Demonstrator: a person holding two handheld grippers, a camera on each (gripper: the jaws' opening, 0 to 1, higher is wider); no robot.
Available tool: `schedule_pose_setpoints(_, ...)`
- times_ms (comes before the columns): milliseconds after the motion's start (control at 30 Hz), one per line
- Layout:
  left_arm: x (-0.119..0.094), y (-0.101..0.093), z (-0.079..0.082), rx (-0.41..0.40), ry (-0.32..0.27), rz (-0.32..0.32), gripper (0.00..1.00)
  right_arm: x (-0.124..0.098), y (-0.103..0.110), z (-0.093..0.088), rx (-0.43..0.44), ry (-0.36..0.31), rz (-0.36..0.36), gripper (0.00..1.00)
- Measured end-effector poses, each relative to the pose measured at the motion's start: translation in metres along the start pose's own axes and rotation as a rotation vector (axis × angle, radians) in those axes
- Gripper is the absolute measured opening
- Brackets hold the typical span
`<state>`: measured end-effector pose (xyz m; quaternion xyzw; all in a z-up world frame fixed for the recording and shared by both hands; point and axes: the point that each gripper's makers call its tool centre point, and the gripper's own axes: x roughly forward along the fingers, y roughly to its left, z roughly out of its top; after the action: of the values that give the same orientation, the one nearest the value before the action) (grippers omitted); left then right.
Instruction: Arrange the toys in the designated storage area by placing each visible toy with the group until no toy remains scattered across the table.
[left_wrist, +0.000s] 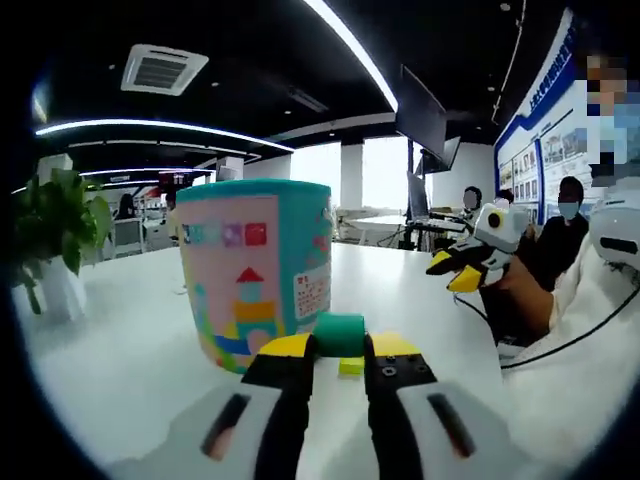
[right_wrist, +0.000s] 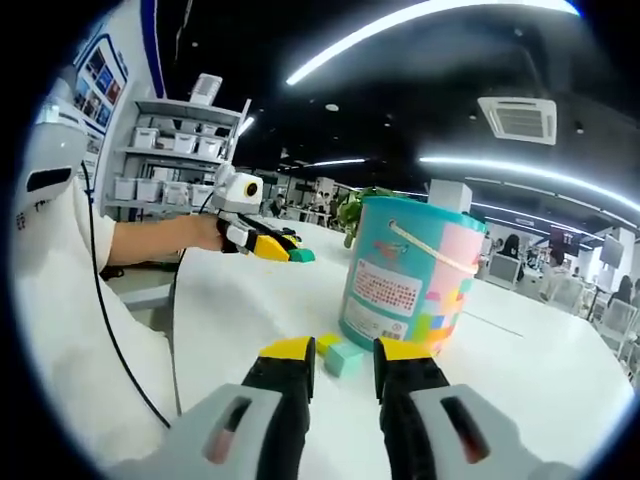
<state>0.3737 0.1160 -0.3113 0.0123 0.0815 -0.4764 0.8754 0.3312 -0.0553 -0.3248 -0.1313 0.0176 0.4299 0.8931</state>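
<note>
On a white table (left_wrist: 120, 330) stands a teal-and-pink toy bucket (left_wrist: 256, 270); the left gripper (left_wrist: 340, 358) pinches a green block (left_wrist: 340, 334) between its yellow tips, close in front of the bucket; a small yellow block (left_wrist: 351, 366) lies below it. The right gripper (right_wrist: 340, 352) has its jaws spread; between them, on the table by the bucket's base, lie a light teal block (right_wrist: 345, 358) and perhaps the same yellow block.
</note>
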Motion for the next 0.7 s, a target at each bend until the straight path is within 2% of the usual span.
schedule_pose_setpoints(167,-0.003,0.006,0.015,-0.010,-0.008,0.000,0.20,-0.001,-0.001,0.000,-0.001,0.001,-0.002,0.23)
schedule_pose_setpoints(300,-0.005,0.010,0.036,0.005,-0.008,0.001,0.20,-0.002,-0.001,0.001,-0.004,0.000,-0.002,0.23)
schedule_pose_setpoints(400,-0.007,0.009,0.049,-0.027,-0.028,-0.012,0.20,-0.003,-0.003,0.003,-0.004,-0.008,-0.006,0.23)
schedule_pose_setpoints(567,-0.008,0.013,0.078,-0.015,-0.048,-0.003,0.20,-0.003,-0.006,0.004,0.001,-0.012,-0.015,0.23)
schedule_pose_setpoints(700,-0.005,0.014,0.107,0.039,-0.042,-0.020,0.20,-0.006,-0.006,0.001,0.000,-0.005,-0.018,0.23)
